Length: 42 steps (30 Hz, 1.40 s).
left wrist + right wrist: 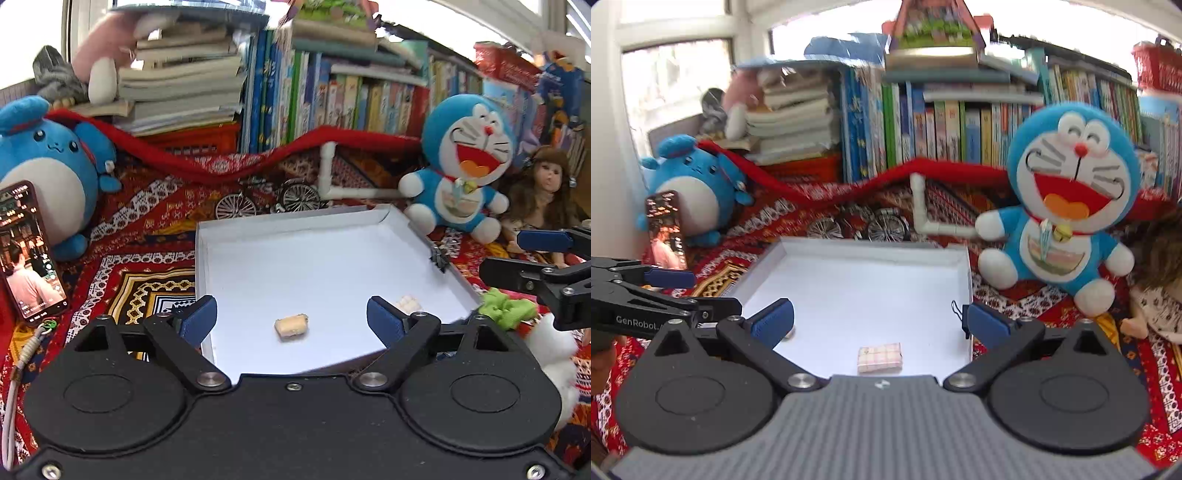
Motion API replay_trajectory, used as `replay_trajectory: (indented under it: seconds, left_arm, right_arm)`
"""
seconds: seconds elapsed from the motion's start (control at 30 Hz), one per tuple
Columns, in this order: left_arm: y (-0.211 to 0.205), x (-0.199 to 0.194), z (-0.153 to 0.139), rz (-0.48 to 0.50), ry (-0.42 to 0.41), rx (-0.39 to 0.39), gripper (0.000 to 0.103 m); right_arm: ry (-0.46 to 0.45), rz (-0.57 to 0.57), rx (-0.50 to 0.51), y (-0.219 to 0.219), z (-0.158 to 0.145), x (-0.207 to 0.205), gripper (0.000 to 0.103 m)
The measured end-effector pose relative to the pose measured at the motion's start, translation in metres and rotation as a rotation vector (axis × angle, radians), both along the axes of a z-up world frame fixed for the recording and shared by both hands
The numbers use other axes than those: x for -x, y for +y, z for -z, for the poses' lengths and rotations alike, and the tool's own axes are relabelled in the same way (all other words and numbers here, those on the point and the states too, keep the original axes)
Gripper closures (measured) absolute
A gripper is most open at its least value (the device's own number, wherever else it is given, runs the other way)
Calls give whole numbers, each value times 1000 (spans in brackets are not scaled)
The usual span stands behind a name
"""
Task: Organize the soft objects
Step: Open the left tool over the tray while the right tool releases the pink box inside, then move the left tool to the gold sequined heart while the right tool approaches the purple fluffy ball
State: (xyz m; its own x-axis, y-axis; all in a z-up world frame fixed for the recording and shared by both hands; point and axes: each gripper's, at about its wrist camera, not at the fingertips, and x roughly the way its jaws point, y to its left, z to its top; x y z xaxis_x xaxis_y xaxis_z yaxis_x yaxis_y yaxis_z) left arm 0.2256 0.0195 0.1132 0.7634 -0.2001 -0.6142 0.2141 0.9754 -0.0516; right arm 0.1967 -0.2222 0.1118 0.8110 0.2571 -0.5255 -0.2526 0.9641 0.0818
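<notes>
Hovering over a white tray point(258, 236), both grippers stand with jaws spread wide and nothing between the pads. Left gripper point(291, 317): blue pads apart, and just ahead of it, between the fingers in its view, a small cream soft piece point(291, 326) lies on the tray floor. A second pale ridged piece point(408, 304) sits partly behind its right pad, so it is hard to tell what it is. Right gripper point(882, 321): pads wide, and just ahead of it near the tray's front edge lies a small pink plaid soft block point(880, 357). A black binder clip point(957, 314) grips the tray's right wall beside the right pad.

Right of the left gripper, off the tray, a green soft thing point(508, 308) and some white fluff point(552, 354) lie on the patterned red cloth point(147, 236). Left of the left gripper, a phone point(27, 251) with a lit screen leans on a round blue plush point(48, 166).

Beyond the tray: a miniature bicycle point(266, 199), a white pipe elbow point(332, 173), and a red scarf point(229, 162). Far right sit a blue cat plush point(1067, 206) and a doll point(539, 184). At the back are stacked and standing books point(332, 99).
</notes>
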Motion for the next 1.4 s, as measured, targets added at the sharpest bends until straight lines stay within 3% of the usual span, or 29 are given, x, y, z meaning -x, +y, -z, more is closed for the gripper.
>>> replay_trajectory:
  seconds: [0.37,0.6,1.1,1.4]
  left_arm:
    - [18,66,0,-1,-91,91,12]
    - [25,108,16,-28,-185,41,6]
    - [46,155,62,-89,-133,30,2]
    - [48,156,83,-124,-75,45,2]
  right_arm:
    - [-174,-24,-35,-20,-3,73,0]
    - [-187,-32,-50,-28,10,103,0]
    - [-153,-38,-62,-28,54,143,0]
    - [-134,-66,25,-9,72,150,0]
